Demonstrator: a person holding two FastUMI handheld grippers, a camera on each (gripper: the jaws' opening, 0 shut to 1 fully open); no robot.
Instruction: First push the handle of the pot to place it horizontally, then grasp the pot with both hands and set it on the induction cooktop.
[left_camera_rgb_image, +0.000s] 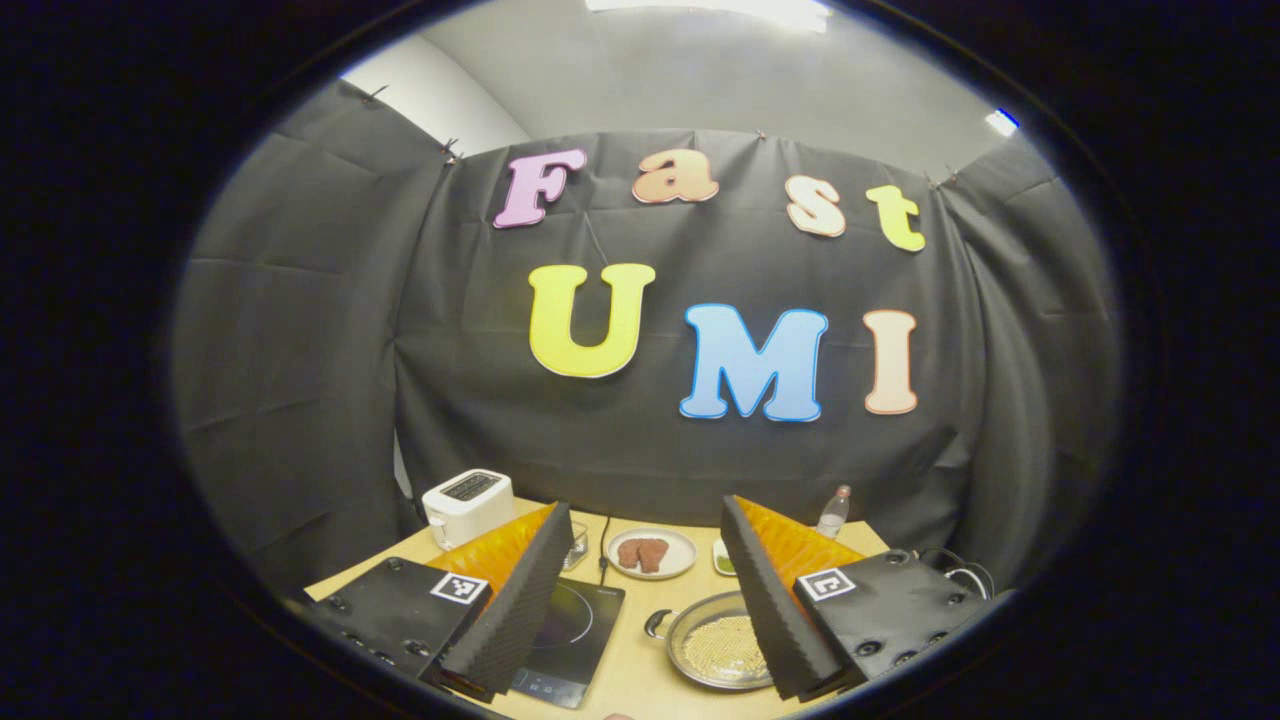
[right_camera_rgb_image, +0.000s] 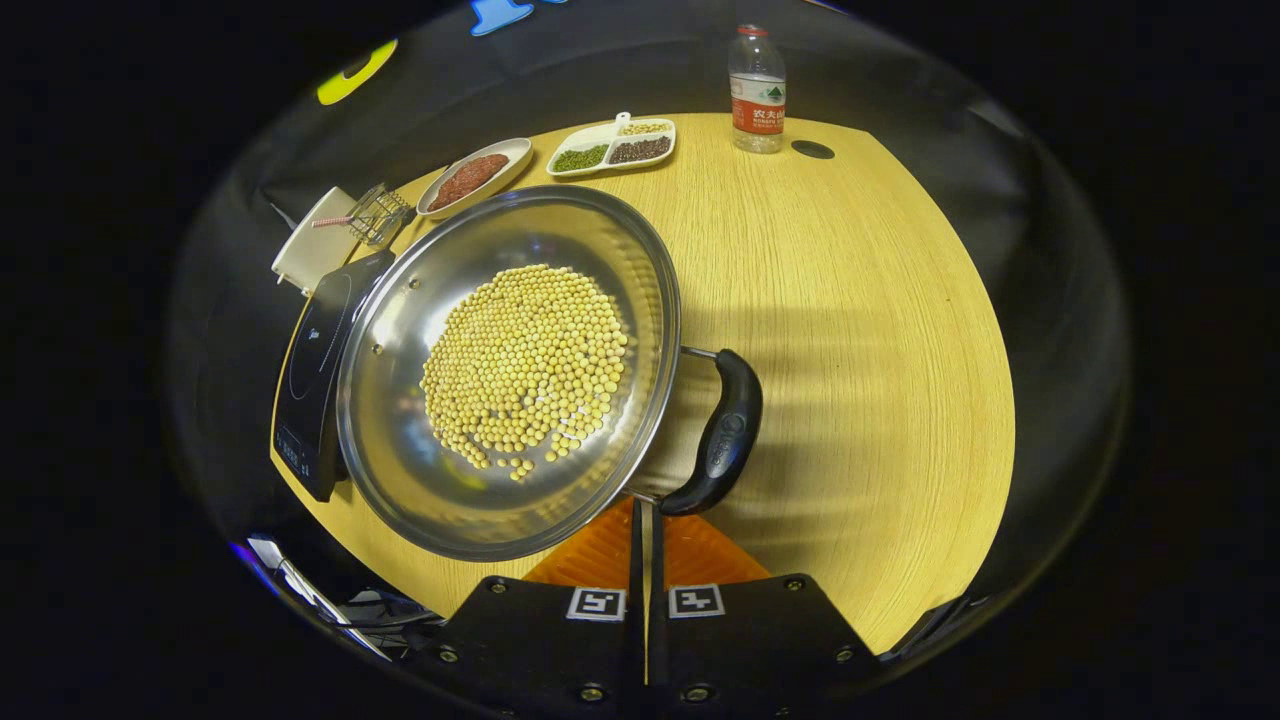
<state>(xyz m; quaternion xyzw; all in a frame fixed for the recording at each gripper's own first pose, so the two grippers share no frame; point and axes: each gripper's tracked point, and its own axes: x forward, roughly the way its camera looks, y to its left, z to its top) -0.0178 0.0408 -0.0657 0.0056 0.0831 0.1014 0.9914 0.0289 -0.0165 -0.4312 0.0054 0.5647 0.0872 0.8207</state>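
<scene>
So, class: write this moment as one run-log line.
stage: pushing handle | left gripper: open, raised above table | right gripper: shut, at pot beside handle | pot: beside cooktop, not on it

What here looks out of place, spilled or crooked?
Nothing is spilled: the beans all lie inside the pot. The pot stands on the table beside the cooktop, overlapping its edge in the right gripper view. Otherwise nothing stands out.

In the left gripper view, a finger (left_camera_rgb_image: 775, 590) is hiding the pot's (left_camera_rgb_image: 710, 640) right side, and another is covering part of the cooktop (left_camera_rgb_image: 575, 640). In the right gripper view, the pot is hiding the cooktop's right part and the right gripper's fingertips.
</scene>
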